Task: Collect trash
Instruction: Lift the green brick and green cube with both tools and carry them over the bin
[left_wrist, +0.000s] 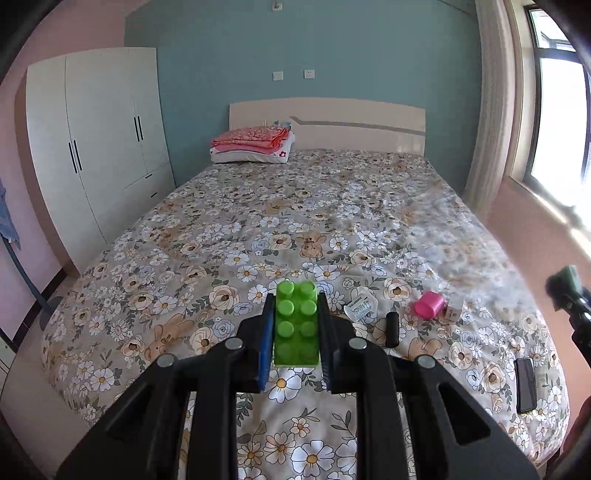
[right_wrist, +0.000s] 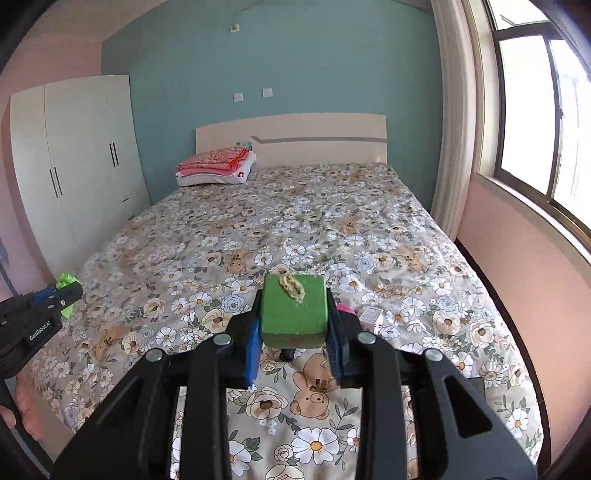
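My left gripper (left_wrist: 296, 317) is shut on a bright green studded toy brick (left_wrist: 296, 325), held above the floral bed (left_wrist: 229, 229). My right gripper (right_wrist: 294, 314) is shut on a dark green block (right_wrist: 293, 312) with a crumbly beige scrap on top. On the bed to the right of the left gripper lie a crumpled white wrapper (left_wrist: 360, 305), a black cylinder (left_wrist: 392, 328), a pink cup on its side (left_wrist: 429, 304) and a small white box (left_wrist: 453, 309). In the right wrist view the pink cup (right_wrist: 346, 308) and white box (right_wrist: 371, 317) show partly behind the right fingers.
A black phone (left_wrist: 525, 384) lies near the bed's right edge. Folded pink bedding on a pillow (left_wrist: 253, 146) sits by the headboard. A white wardrobe (left_wrist: 96, 147) stands left and a window wall (right_wrist: 524, 236) right. The left gripper shows at the left of the right wrist view (right_wrist: 55, 295).
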